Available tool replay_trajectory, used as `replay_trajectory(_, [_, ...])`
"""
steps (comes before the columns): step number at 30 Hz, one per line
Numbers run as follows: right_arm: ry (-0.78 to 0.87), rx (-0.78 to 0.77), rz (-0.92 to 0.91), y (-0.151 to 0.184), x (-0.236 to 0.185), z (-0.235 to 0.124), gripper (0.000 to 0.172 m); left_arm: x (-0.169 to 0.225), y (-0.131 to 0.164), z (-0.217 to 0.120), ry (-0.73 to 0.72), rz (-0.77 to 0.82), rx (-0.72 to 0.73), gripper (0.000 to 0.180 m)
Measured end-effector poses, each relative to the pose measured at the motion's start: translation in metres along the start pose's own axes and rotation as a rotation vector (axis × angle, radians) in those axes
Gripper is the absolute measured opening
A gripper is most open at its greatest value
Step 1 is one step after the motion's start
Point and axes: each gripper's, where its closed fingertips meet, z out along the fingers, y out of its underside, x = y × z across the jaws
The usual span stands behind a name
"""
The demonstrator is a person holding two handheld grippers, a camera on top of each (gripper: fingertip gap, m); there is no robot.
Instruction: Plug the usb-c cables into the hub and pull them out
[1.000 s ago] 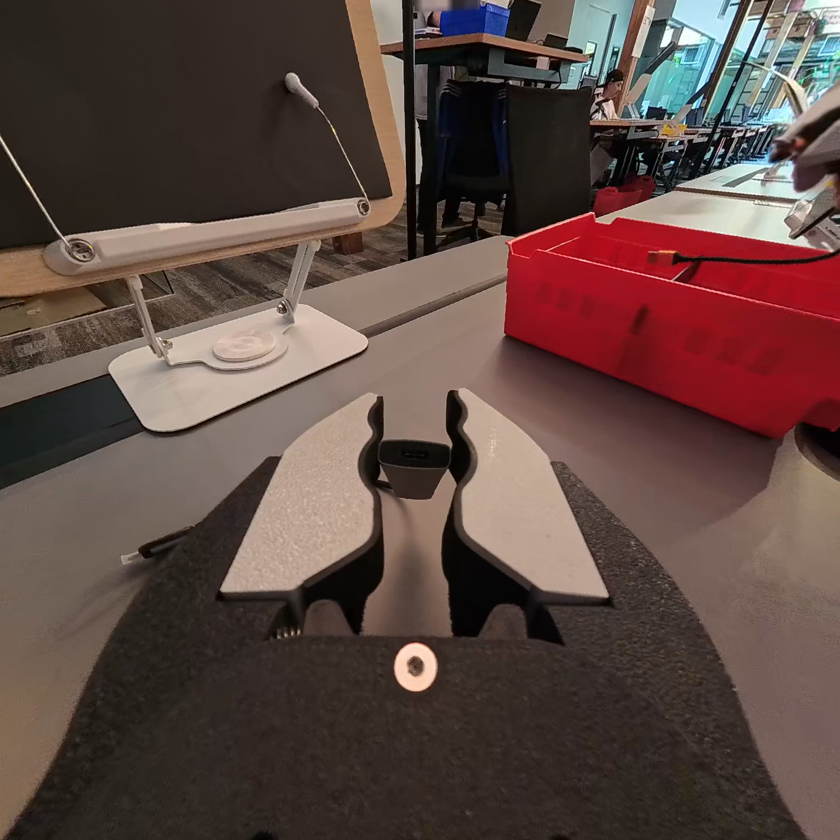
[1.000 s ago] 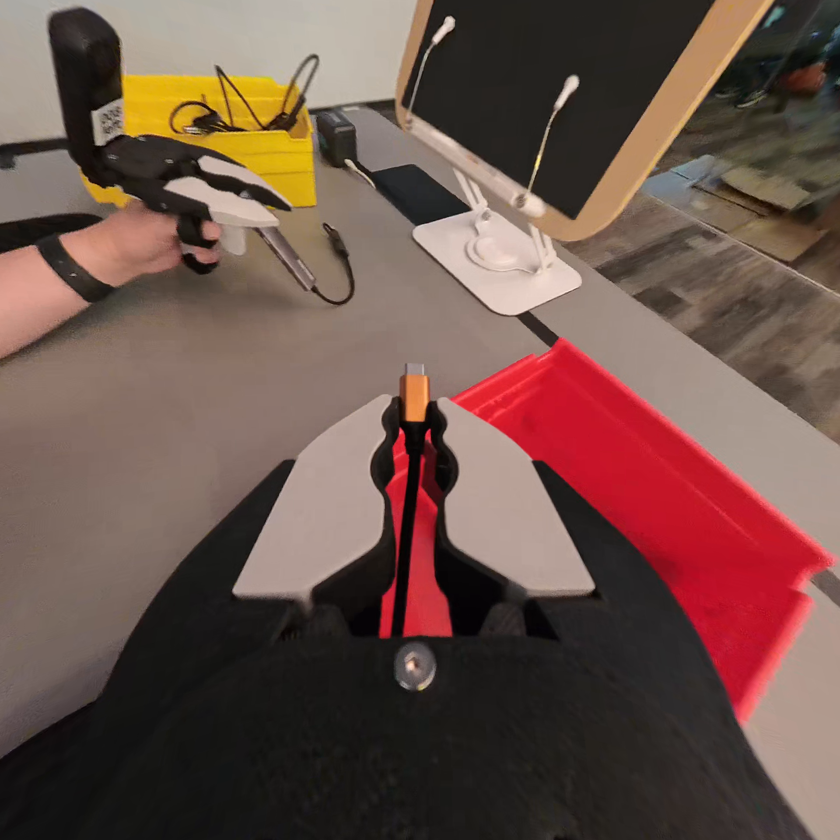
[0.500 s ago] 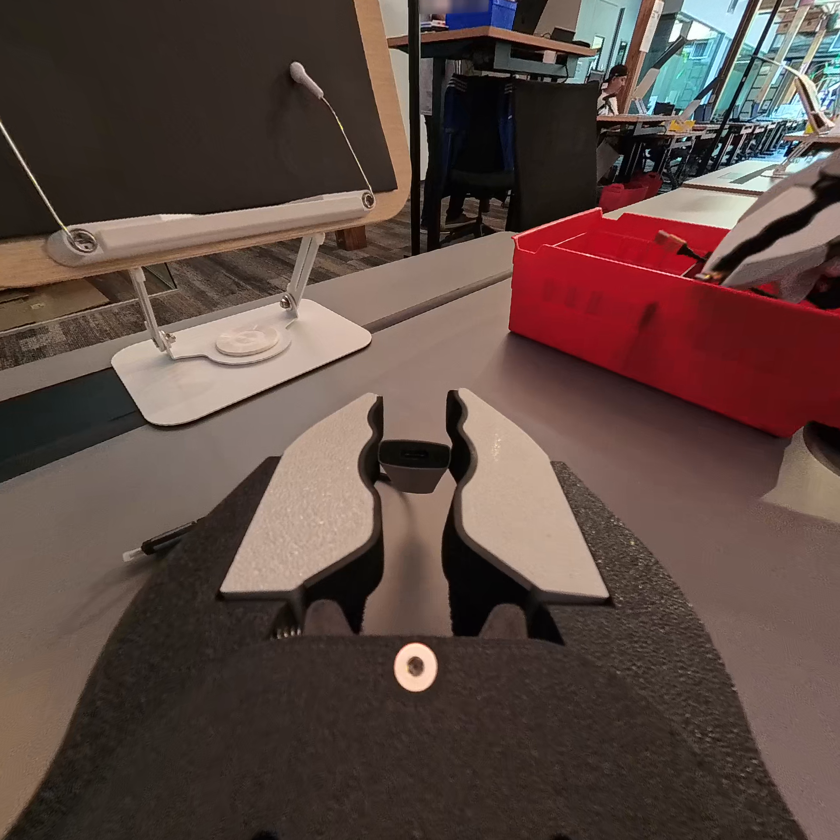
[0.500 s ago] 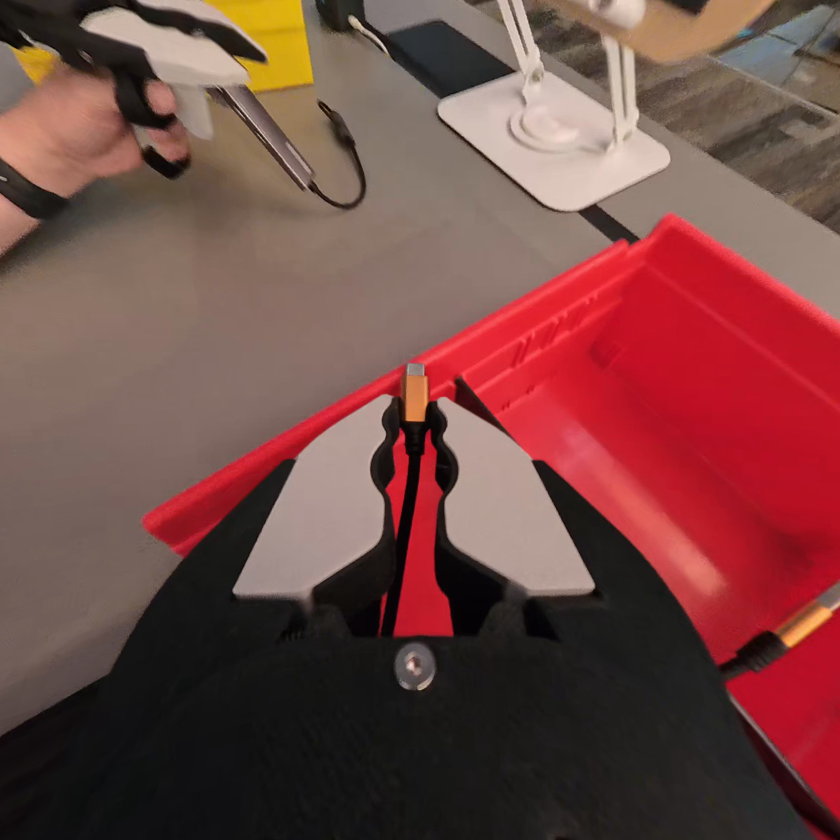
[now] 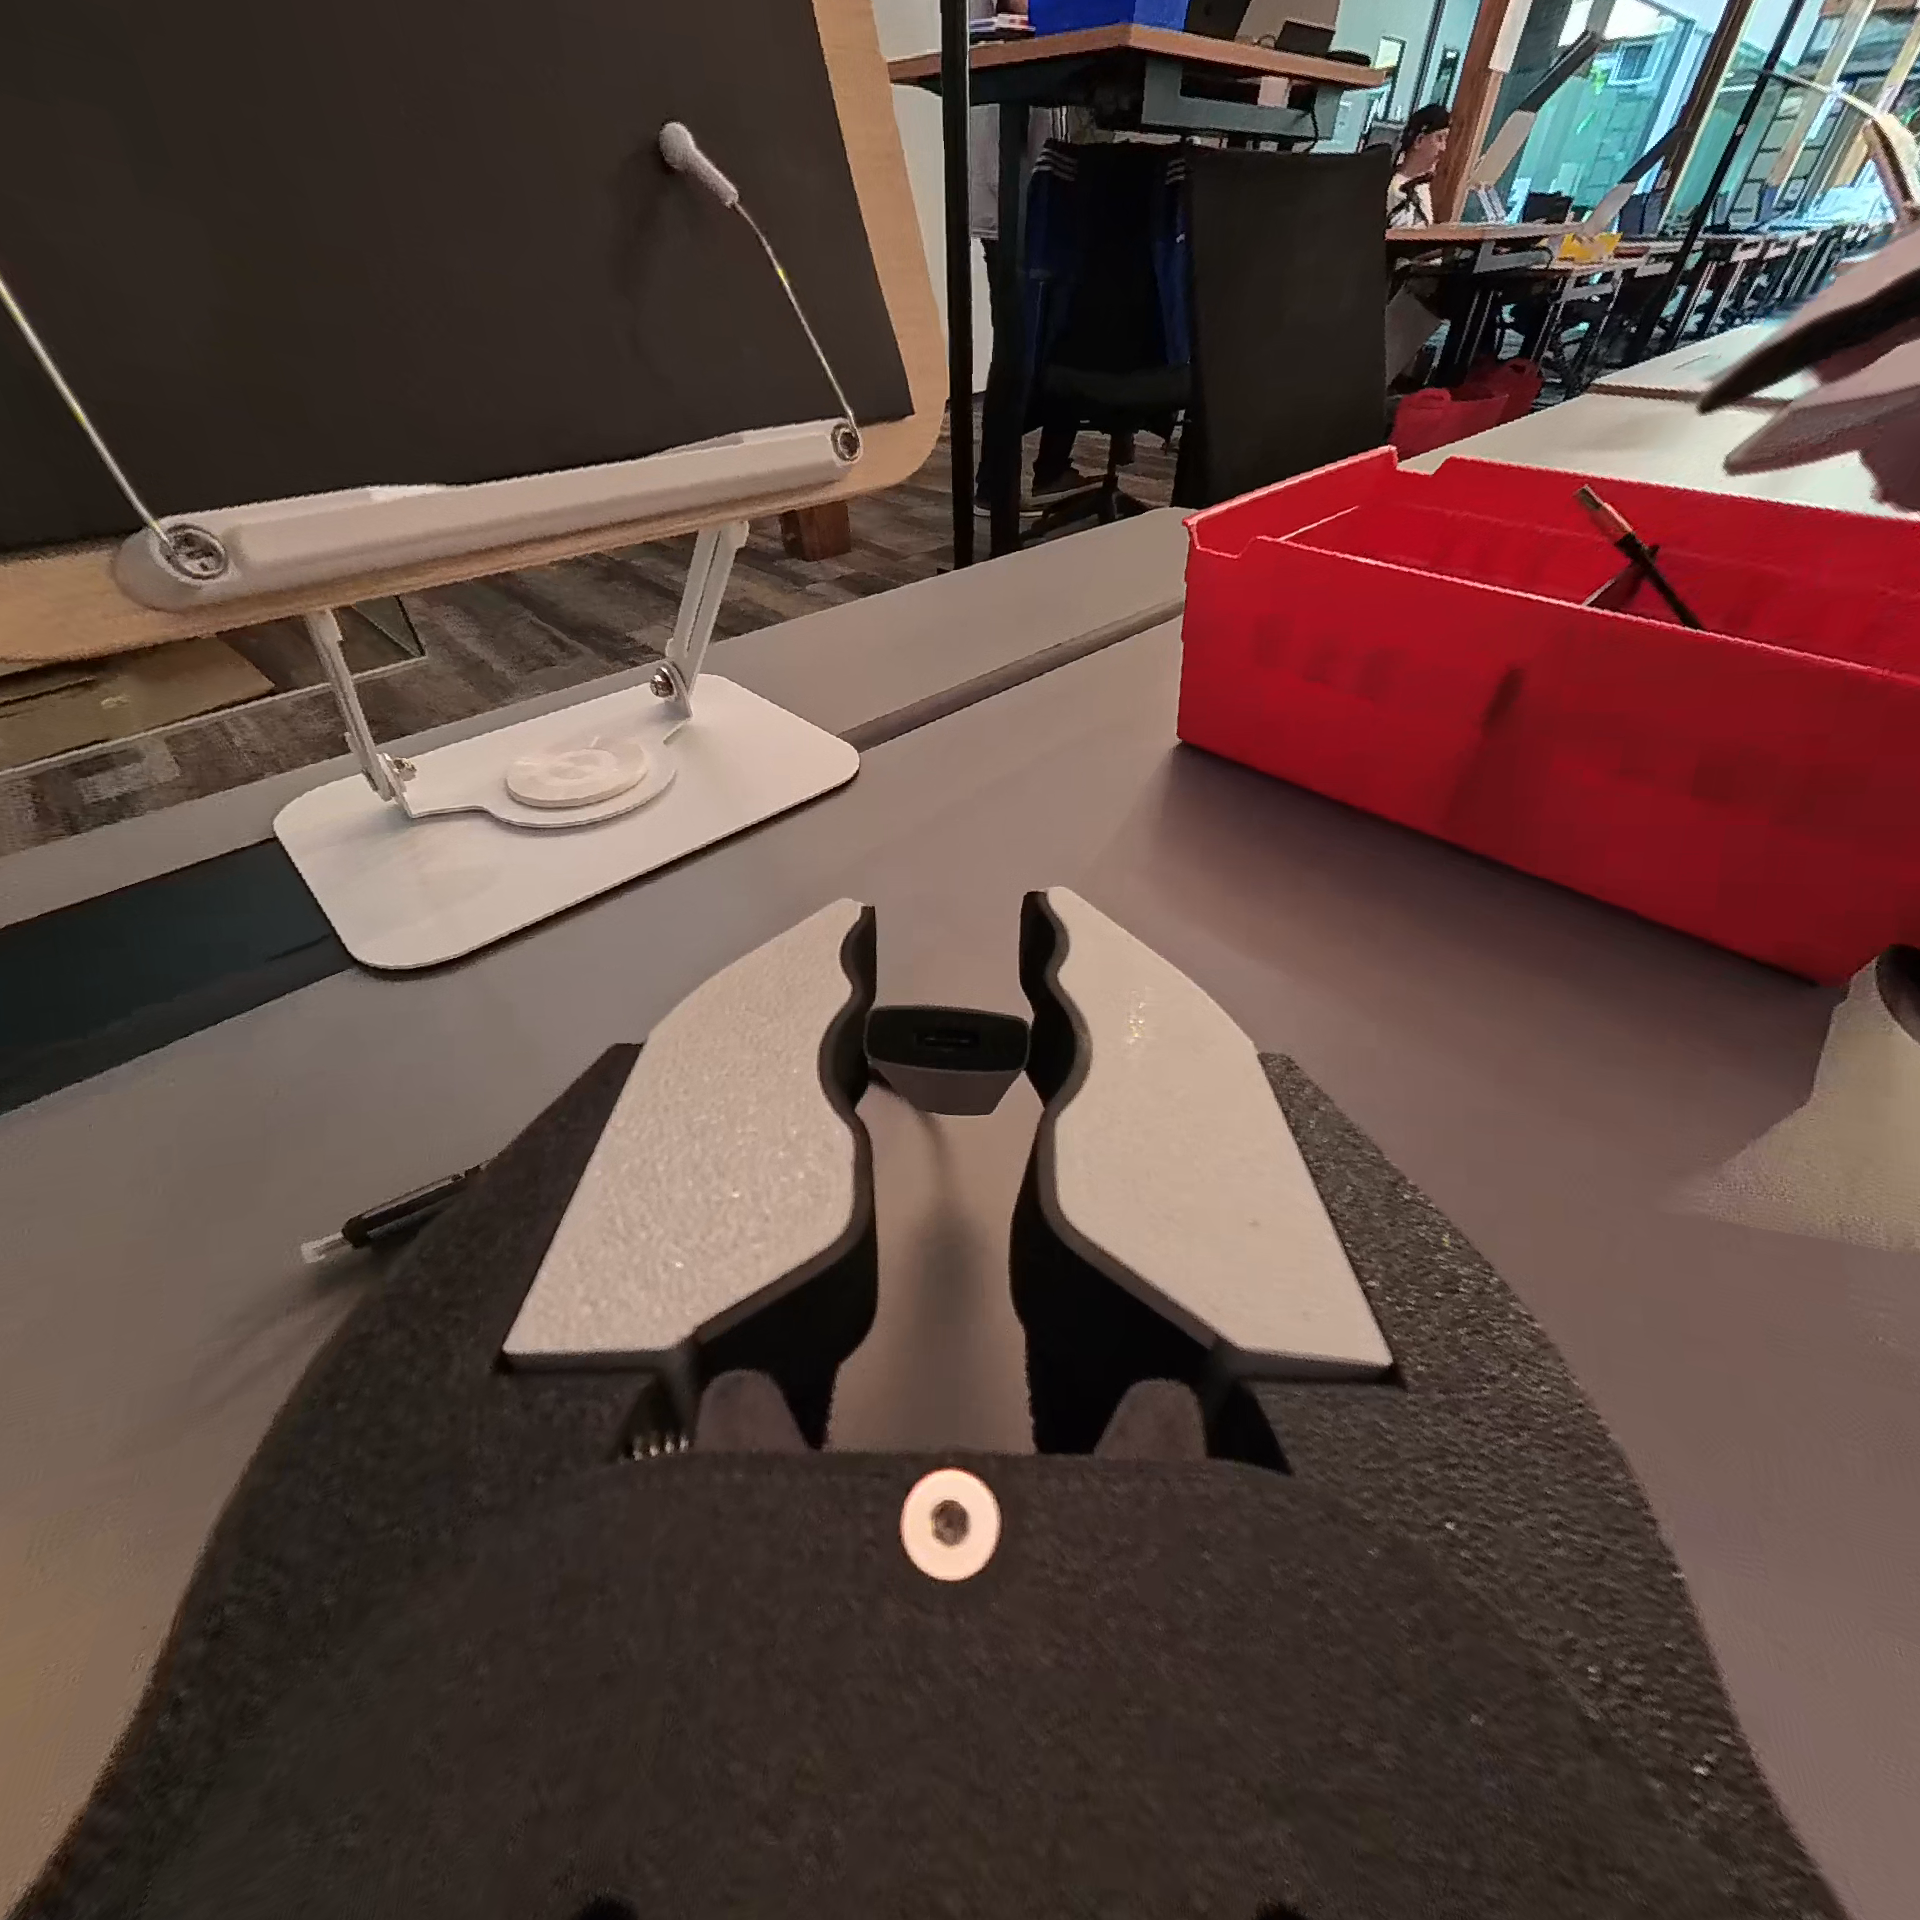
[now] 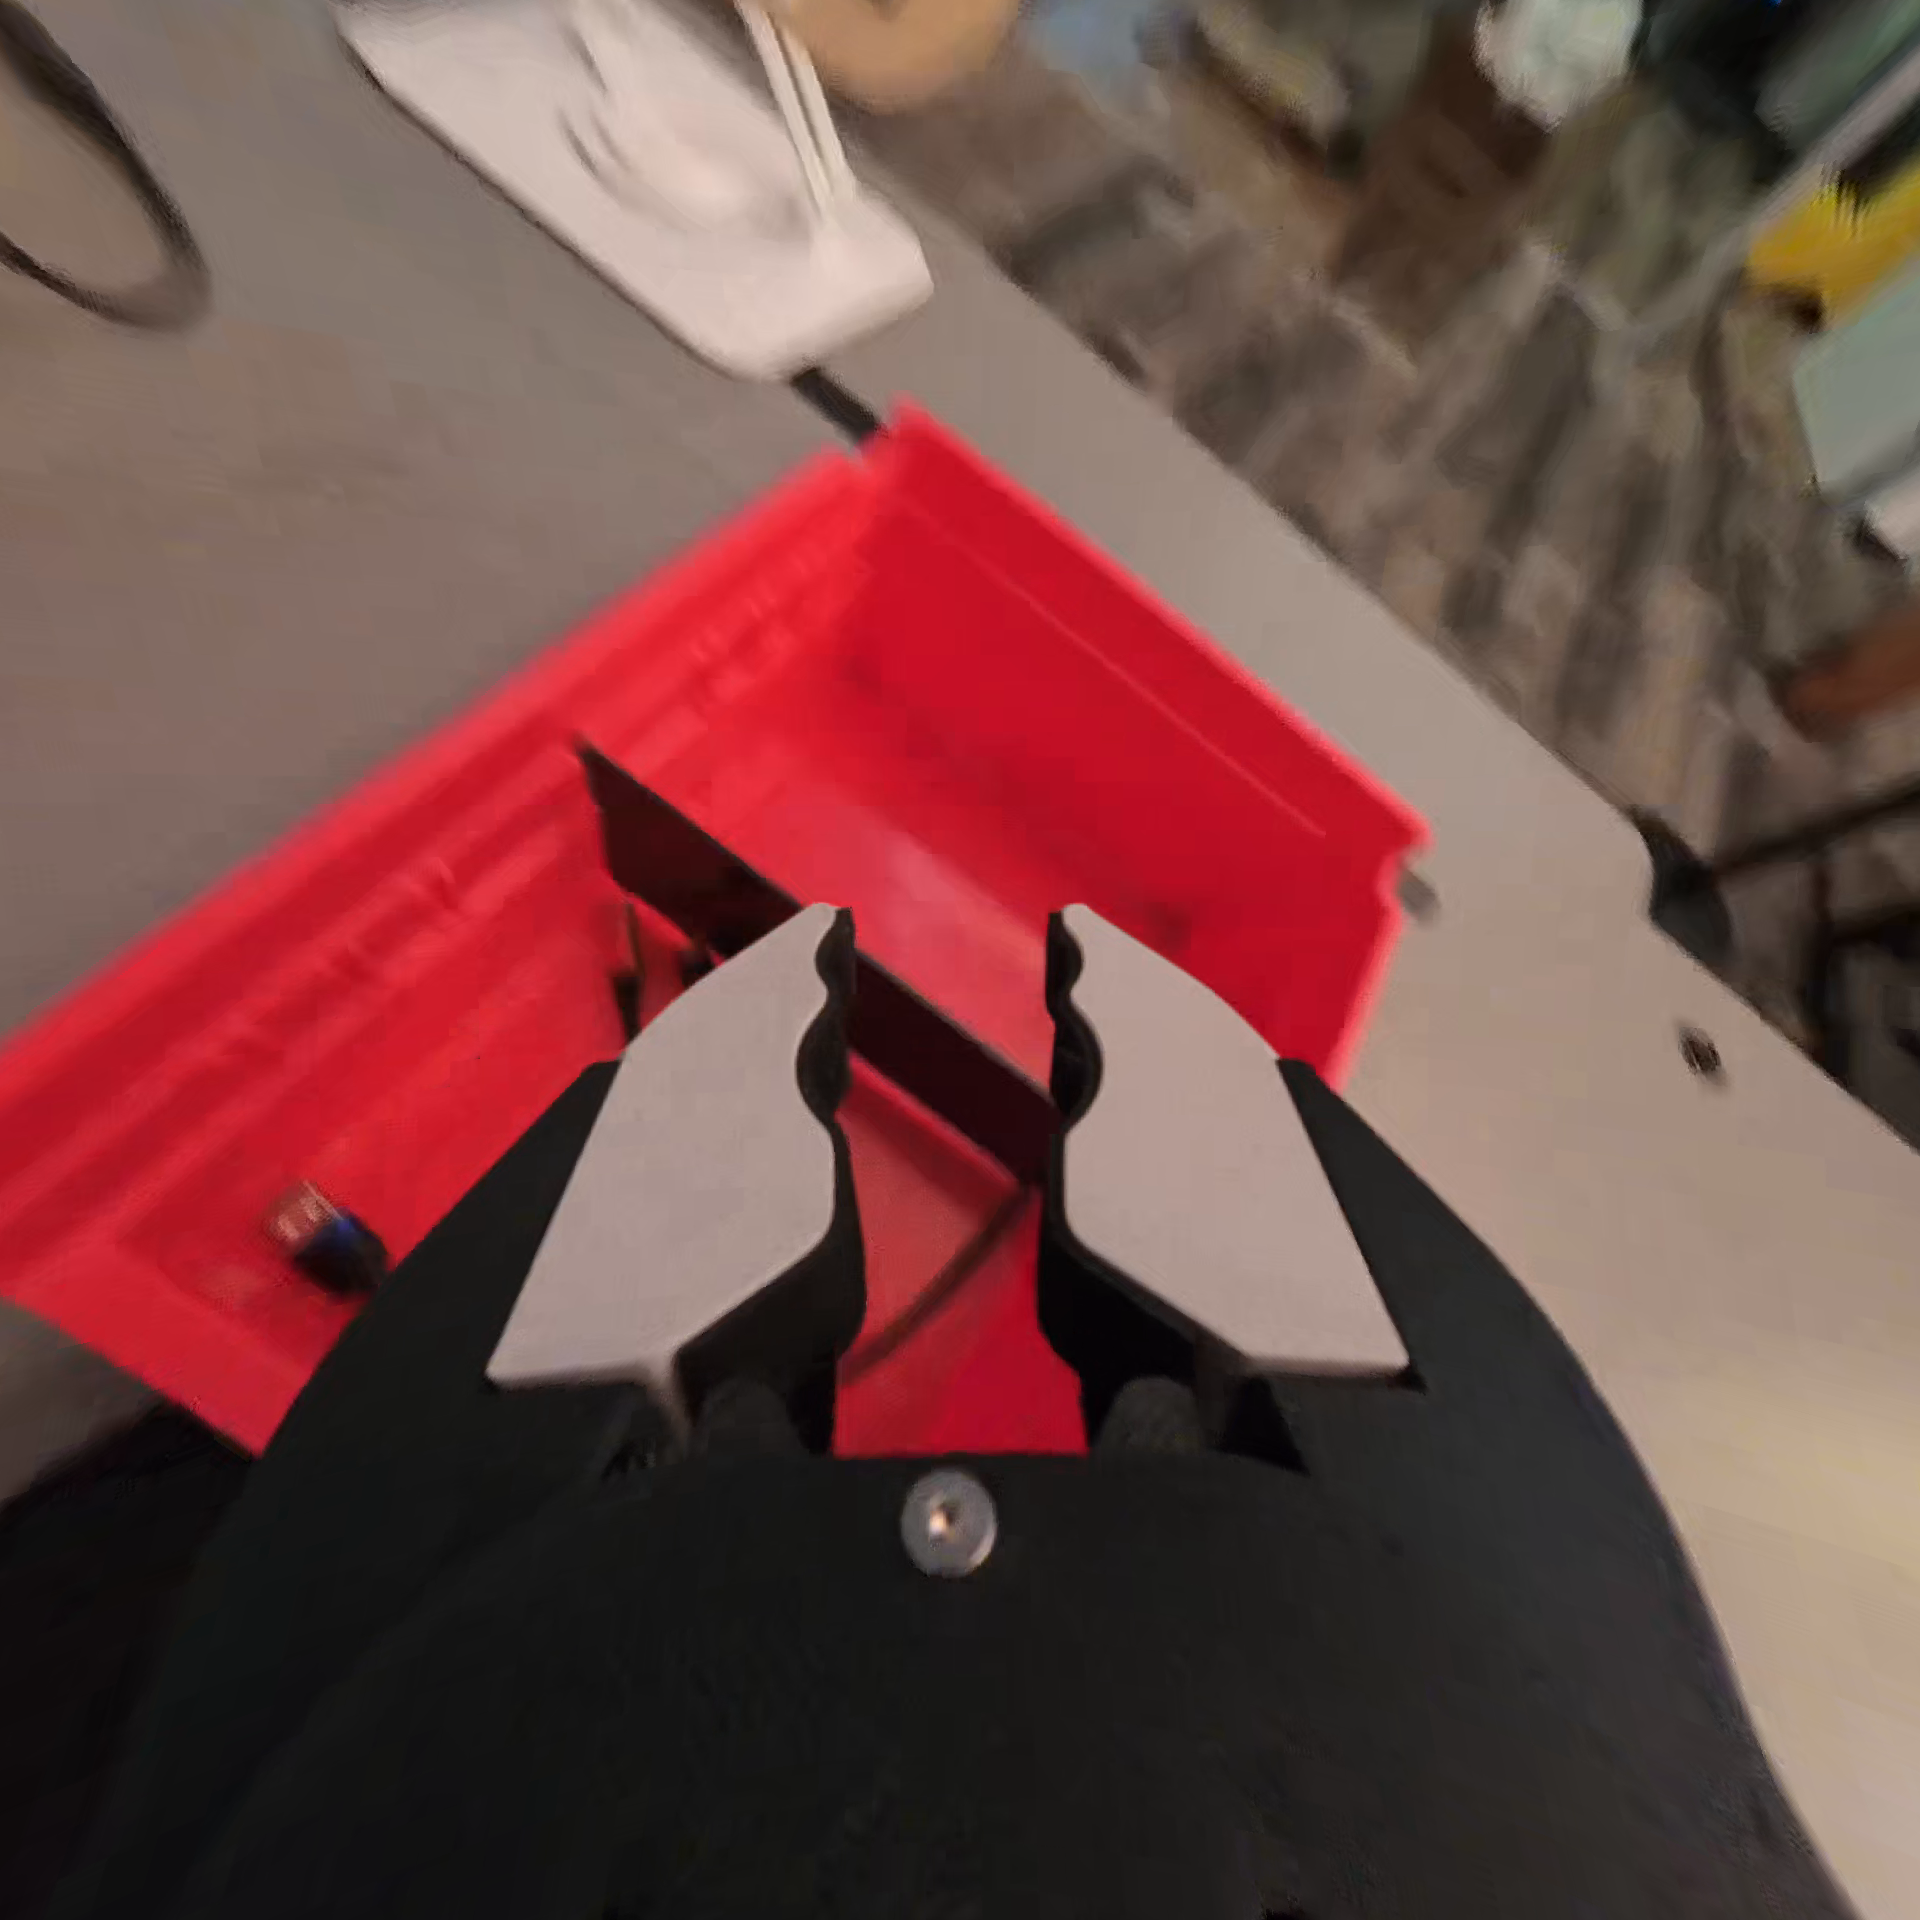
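Oddly, the right wrist view is smeared with blur, so the floor and the white stand base point(image 6: 665, 177) are hard to read. The right gripper point(image 6: 948, 920) hangs released over the red bin point(image 6: 1091, 665), nothing between its fingers; a dark divider point(image 6: 935, 1039) crosses below them. A small dark plug point(image 6: 327, 1242) lies in the bin's near compartment, too blurred to identify. Only the left wrist view shows the grey hub point(image 5: 948, 1055), clenched between the left gripper point(image 5: 948, 904) pads, port facing forward, its rear hidden. There a black cable with an orange plug point(image 5: 1626, 556) pokes up inside the bin, and the other gripper is cut off at the right edge.
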Motion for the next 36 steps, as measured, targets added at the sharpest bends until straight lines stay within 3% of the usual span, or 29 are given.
replay_trajectory(4, [0.065, -0.349, 0.076, 0.057, 0.013, -0.011, 0.026, 0.002, -0.001, 0.001, -0.001, 0.01, 0.0, 0.026])
replay_trajectory(11, [0.273, -0.57, 0.083, 0.09, 0.023, 0.004, 0.022, 0.004, 0.0, 0.0, -0.013, 0.033, -0.013, 0.026])
replay_trajectory(15, [0.293, -0.656, 0.083, 0.106, 0.027, 0.015, 0.017, 0.005, 0.001, 0.0, -0.019, 0.052, -0.025, 0.026])
replay_trajectory(20, [0.206, -0.607, -0.054, 0.101, 0.015, 0.019, 0.007, 0.003, 0.001, 0.0, -0.026, 0.061, -0.031, 0.026])
replay_trajectory(24, [-0.074, -0.626, -0.357, 0.112, -0.029, 0.012, 0.006, 0.004, 0.0, 0.0, -0.031, 0.062, -0.023, 0.026])
replay_trajectory(26, [-0.093, -0.683, -0.472, 0.124, -0.033, 0.013, 0.007, 0.005, 0.0, 0.0, -0.034, 0.073, -0.026, 0.026])
replay_trajectory(28, [-0.071, -0.716, -0.447, 0.131, -0.031, 0.02, 0.008, 0.006, 0.0, 0.001, -0.035, 0.084, -0.028, 0.026])
replay_trajectory(31, [-0.082, -0.714, -0.338, 0.136, -0.033, 0.028, 0.026, 0.008, -0.003, -0.001, -0.038, 0.091, -0.019, 0.026])
replay_trajectory(36, [-0.017, -0.505, -0.281, 0.099, -0.029, 0.017, 0.036, 0.011, -0.015, -0.008, -0.022, 0.065, 0.024, 0.026])
